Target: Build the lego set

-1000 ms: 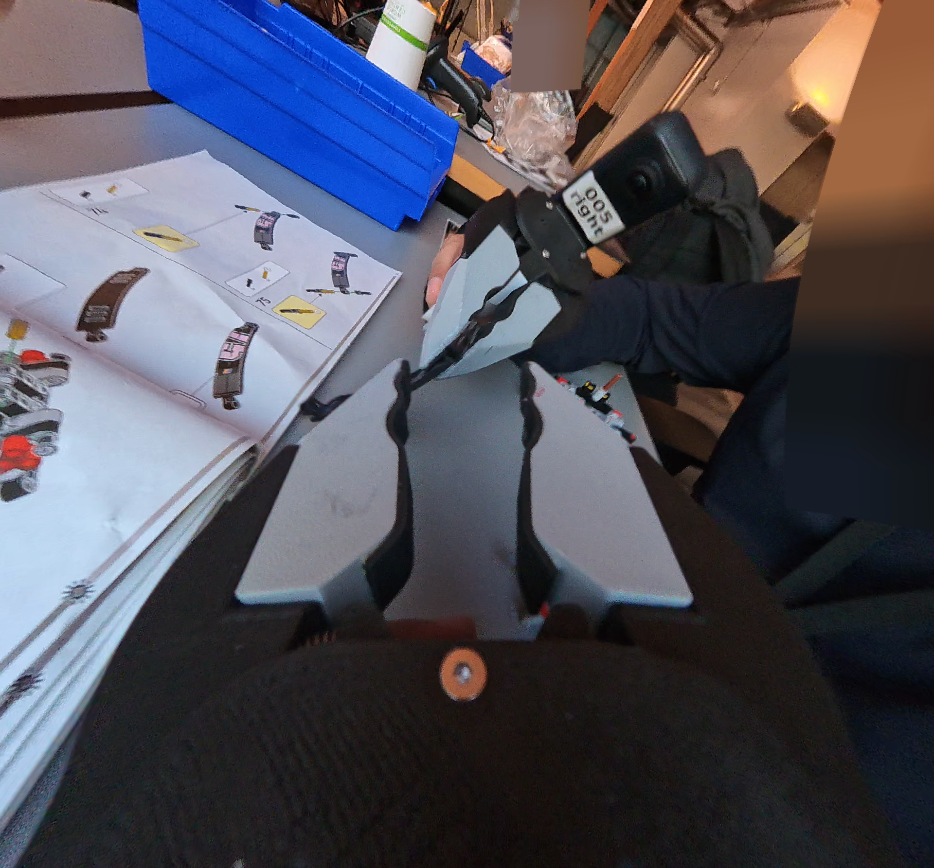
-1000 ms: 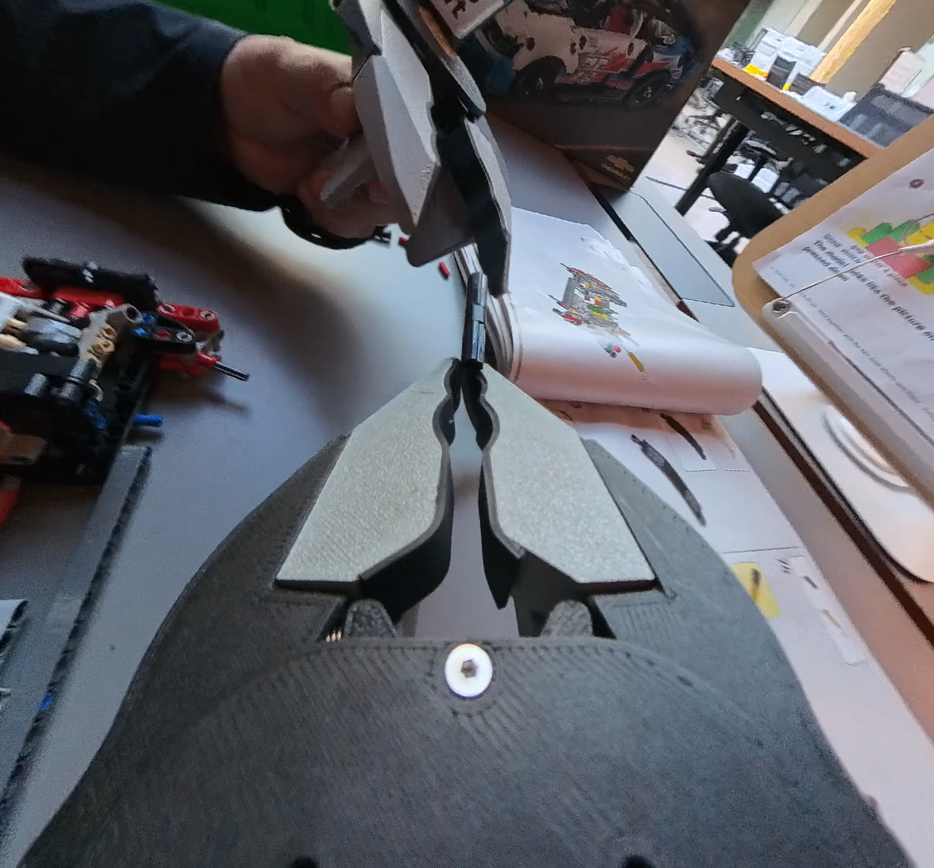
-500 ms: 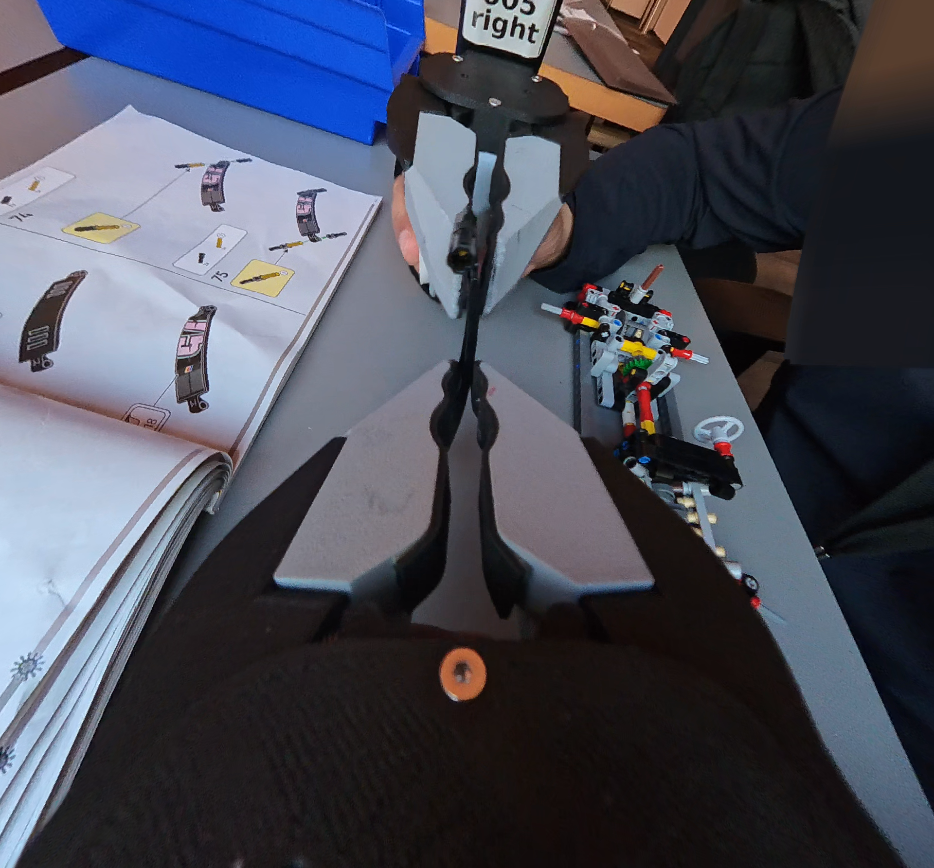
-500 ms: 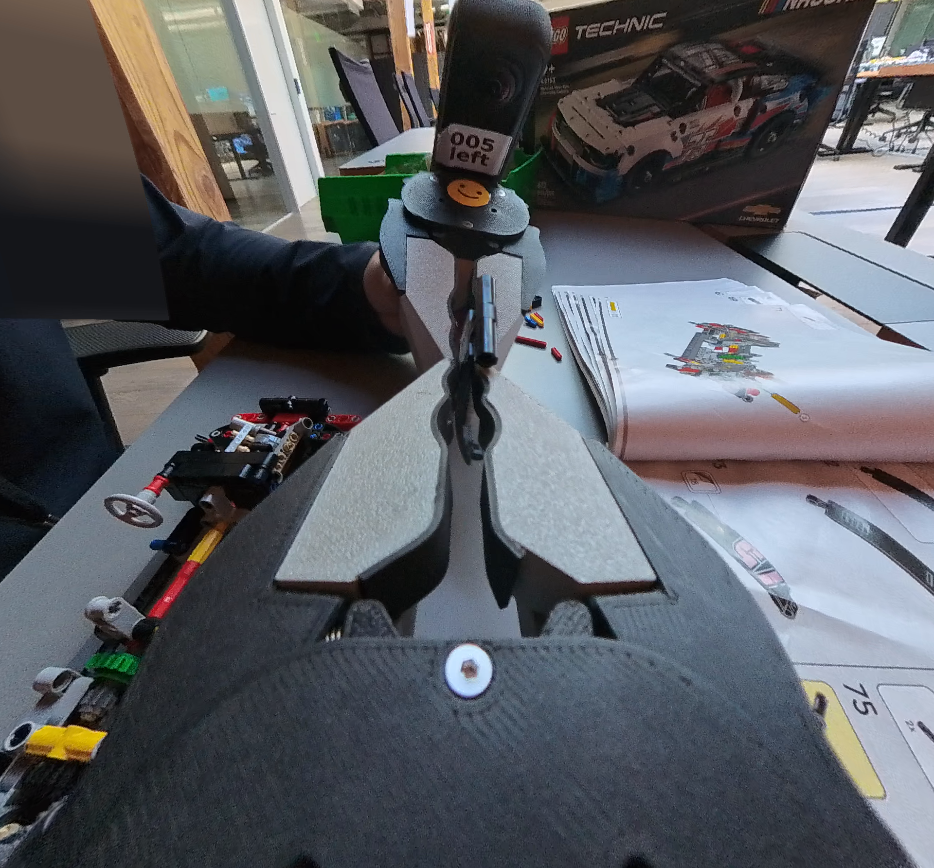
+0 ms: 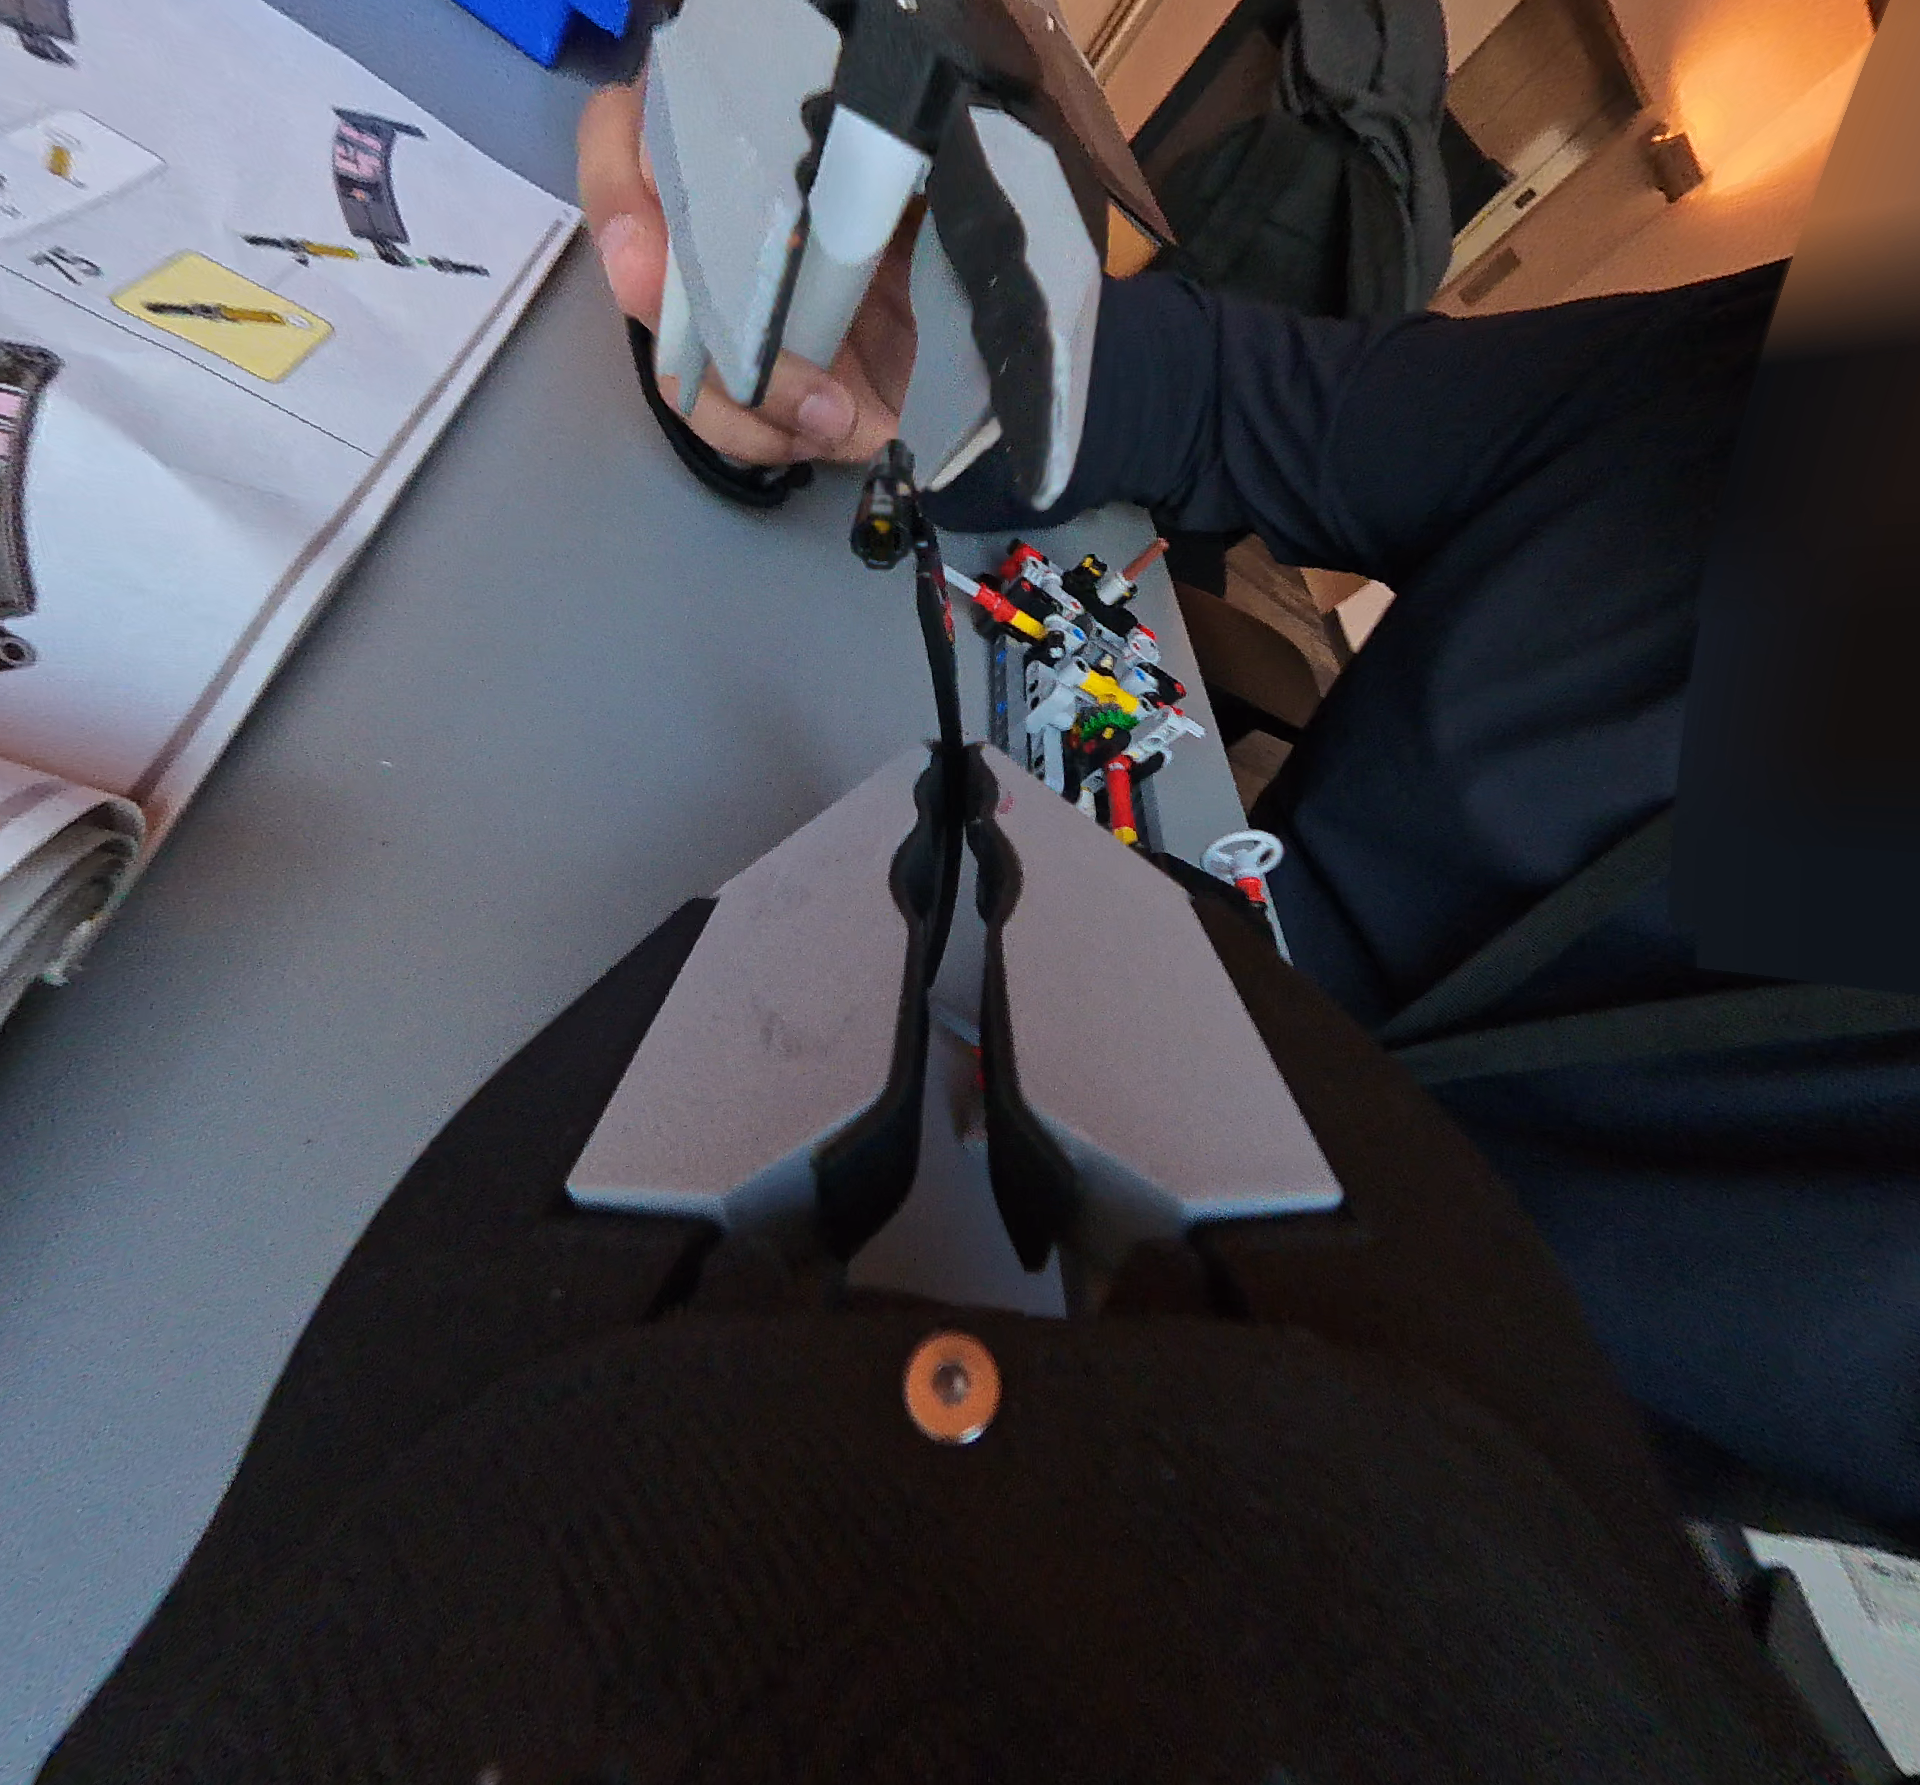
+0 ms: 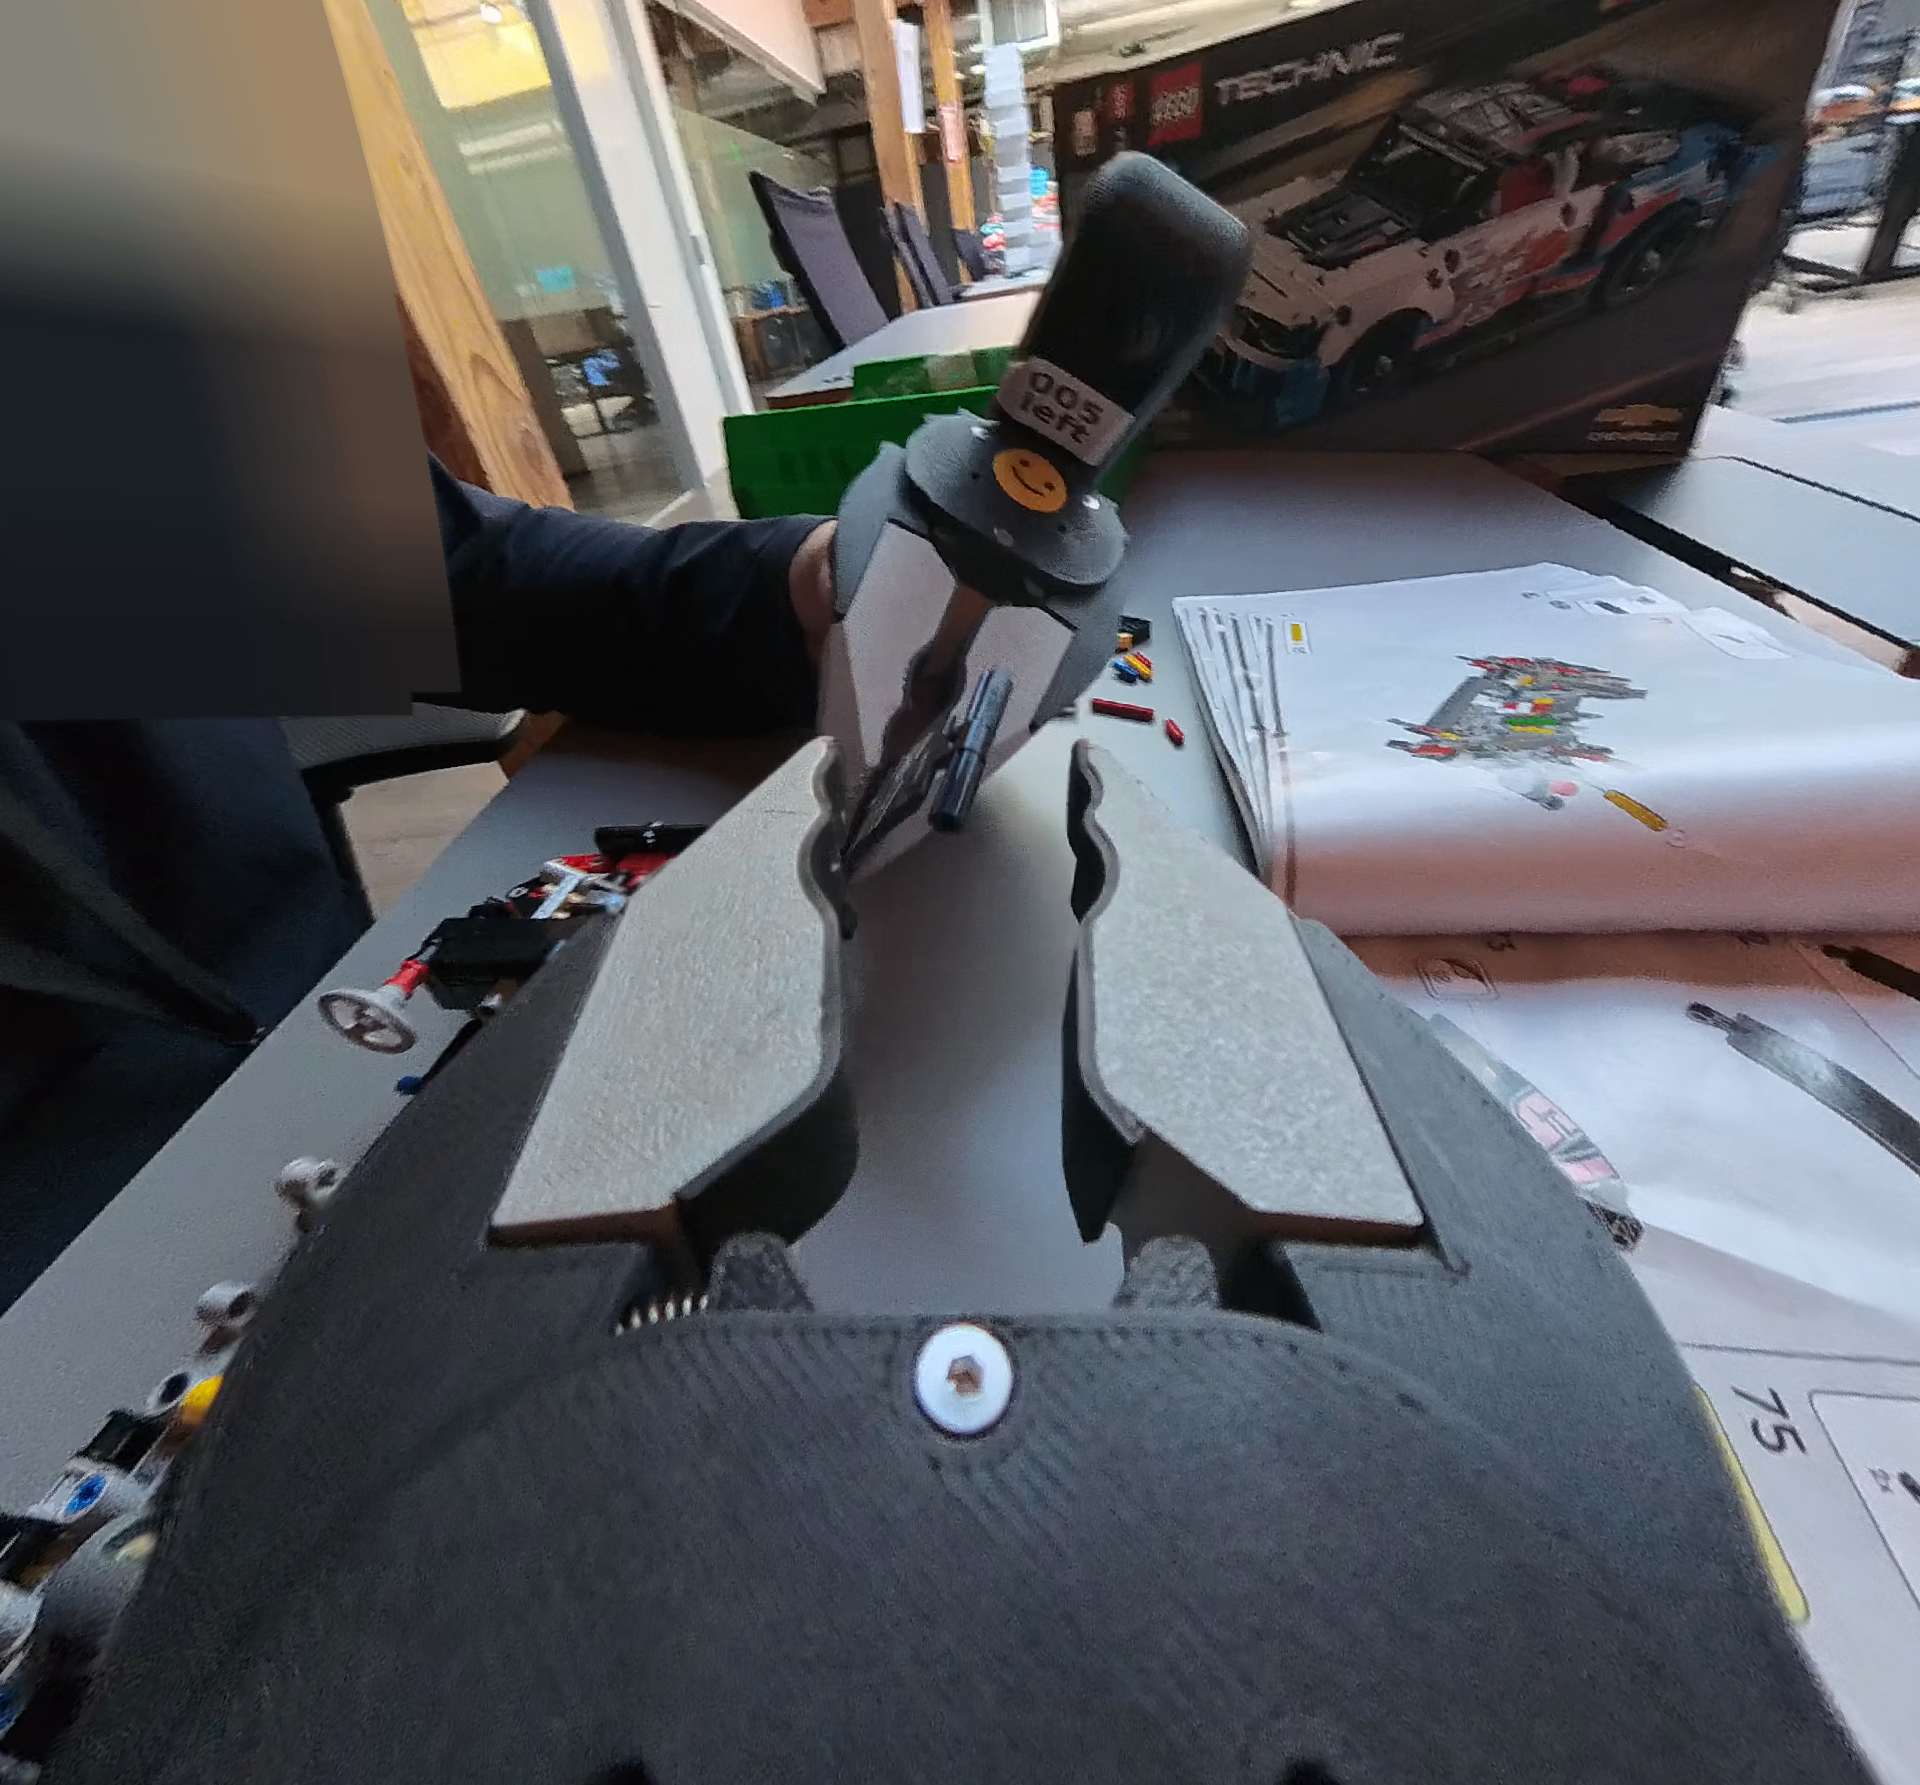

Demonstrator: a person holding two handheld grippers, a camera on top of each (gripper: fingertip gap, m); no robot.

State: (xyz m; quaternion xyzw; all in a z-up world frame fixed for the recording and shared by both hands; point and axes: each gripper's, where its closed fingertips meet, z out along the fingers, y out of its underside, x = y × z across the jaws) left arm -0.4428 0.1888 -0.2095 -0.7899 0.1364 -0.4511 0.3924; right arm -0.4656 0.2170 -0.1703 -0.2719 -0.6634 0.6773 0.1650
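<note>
Open booklet point(image 5: 208, 364) lies on the left of the grey table point(image 5: 520, 800); mid-frame, the left gripper point(image 5: 951, 764) pinches a thin black strip point(image 5: 940, 655) tight, a small black rod at its tip. Above it, the right gripper point(image 6: 951, 800) hangs spread and bare; toy chassis point(image 5: 1091, 686) lies just right.

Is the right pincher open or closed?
Open: the right gripper shows bare table between its spread fingers, nothing held.

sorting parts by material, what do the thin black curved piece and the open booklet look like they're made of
Thin black curved piece, clamped in the left hand-held gripper: probably rigid moulded plastic, dull sheen, keeps its curve unsupported. Open white instruction booklet: printed paper, smooth, faintly glossy; thin stacked page edges and a soft curl show.
</note>
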